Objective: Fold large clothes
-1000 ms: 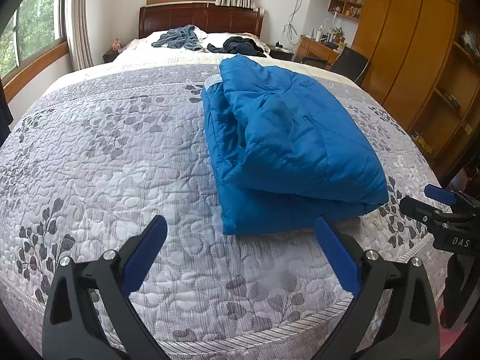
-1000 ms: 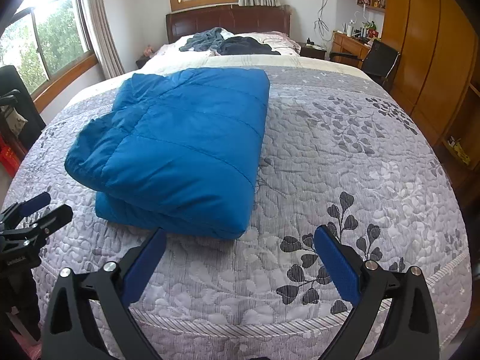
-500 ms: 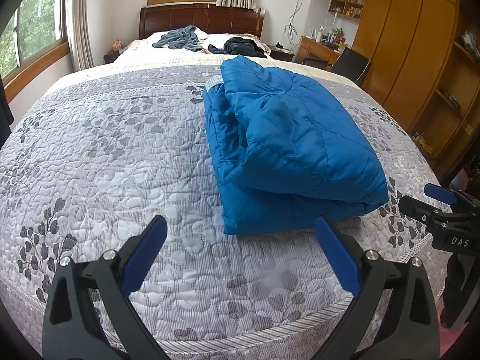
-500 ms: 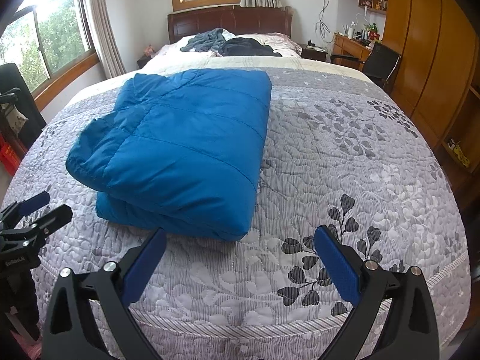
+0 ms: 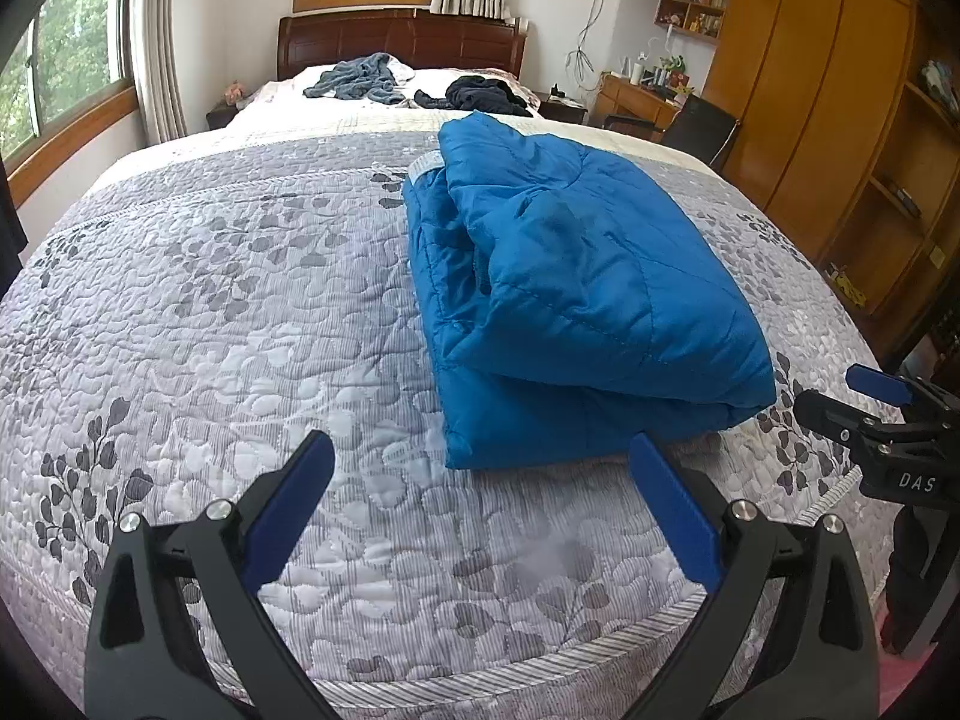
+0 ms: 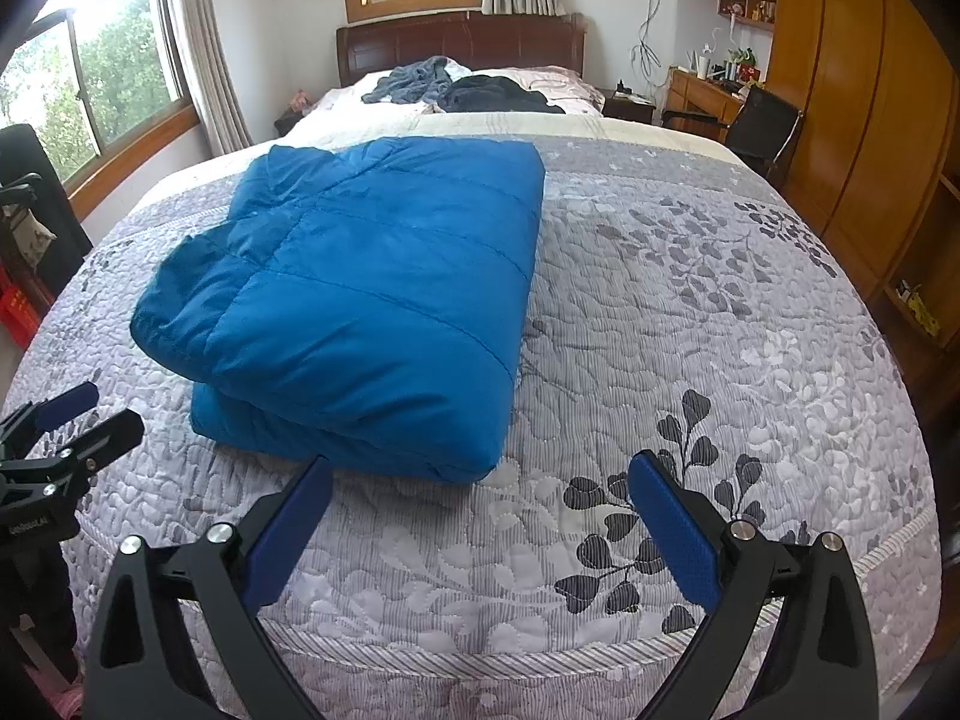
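Observation:
A blue quilted jacket (image 5: 576, 300) lies folded into a thick rectangle on the grey leaf-patterned bedspread (image 5: 210, 312). In the right wrist view the same jacket (image 6: 372, 294) sits left of centre. My left gripper (image 5: 480, 456) hangs open above the near edge of the bed, just short of the jacket's front fold, with nothing between its blue pads. My right gripper (image 6: 480, 474) is open too, close to the jacket's near right corner. Each gripper appears in the other's view: the right gripper (image 5: 864, 402) at the right edge, the left gripper (image 6: 72, 420) at the left edge.
A grey garment (image 5: 360, 75) and a dark garment (image 5: 480, 95) lie by the pillows near the wooden headboard (image 5: 402, 39). A wooden wardrobe (image 5: 840, 90), a desk and a dark chair (image 5: 702, 126) stand to the right. Windows and curtains are on the left.
Both grippers have backed off a little and stay open. The jacket lies as it did.

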Tool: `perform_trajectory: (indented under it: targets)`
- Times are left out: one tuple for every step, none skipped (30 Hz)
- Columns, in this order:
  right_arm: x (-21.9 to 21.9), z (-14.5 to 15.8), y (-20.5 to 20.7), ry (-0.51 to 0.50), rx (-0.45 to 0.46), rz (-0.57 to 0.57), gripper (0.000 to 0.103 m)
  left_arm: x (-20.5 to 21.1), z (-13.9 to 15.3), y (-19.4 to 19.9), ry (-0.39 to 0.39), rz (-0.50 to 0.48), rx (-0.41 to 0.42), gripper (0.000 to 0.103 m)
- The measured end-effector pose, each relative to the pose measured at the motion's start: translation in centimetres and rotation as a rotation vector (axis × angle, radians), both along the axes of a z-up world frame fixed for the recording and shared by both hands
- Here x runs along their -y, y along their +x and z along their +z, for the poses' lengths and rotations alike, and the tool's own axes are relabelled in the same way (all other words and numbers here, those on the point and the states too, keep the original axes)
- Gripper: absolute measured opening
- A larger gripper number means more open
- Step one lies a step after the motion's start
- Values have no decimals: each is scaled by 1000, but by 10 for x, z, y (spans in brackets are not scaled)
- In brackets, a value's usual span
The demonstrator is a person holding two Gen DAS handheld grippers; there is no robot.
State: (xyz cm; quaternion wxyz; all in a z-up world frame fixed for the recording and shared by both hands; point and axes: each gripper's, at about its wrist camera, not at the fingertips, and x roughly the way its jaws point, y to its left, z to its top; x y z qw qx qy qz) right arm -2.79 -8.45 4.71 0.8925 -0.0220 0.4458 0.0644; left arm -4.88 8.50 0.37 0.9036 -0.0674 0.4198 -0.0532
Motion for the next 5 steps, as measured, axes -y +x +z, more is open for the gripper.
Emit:
perform_trajectory:
  targets:
    - [0, 0, 0, 0, 0, 1, 99, 0, 0, 0, 1, 0, 0, 98]
    - [0, 0, 0, 1, 0, 2, 99, 0, 0, 0, -1, 0, -1, 98]
    - [0, 0, -1, 2, -1, 4, 99, 0, 0, 0, -1, 0, -1, 98]
    - [0, 0, -1, 3, -1, 4, 99, 0, 0, 0, -1, 0, -1, 98]
    - [0, 0, -1, 2, 0, 3, 99, 0, 0, 0, 0, 1, -1, 98]
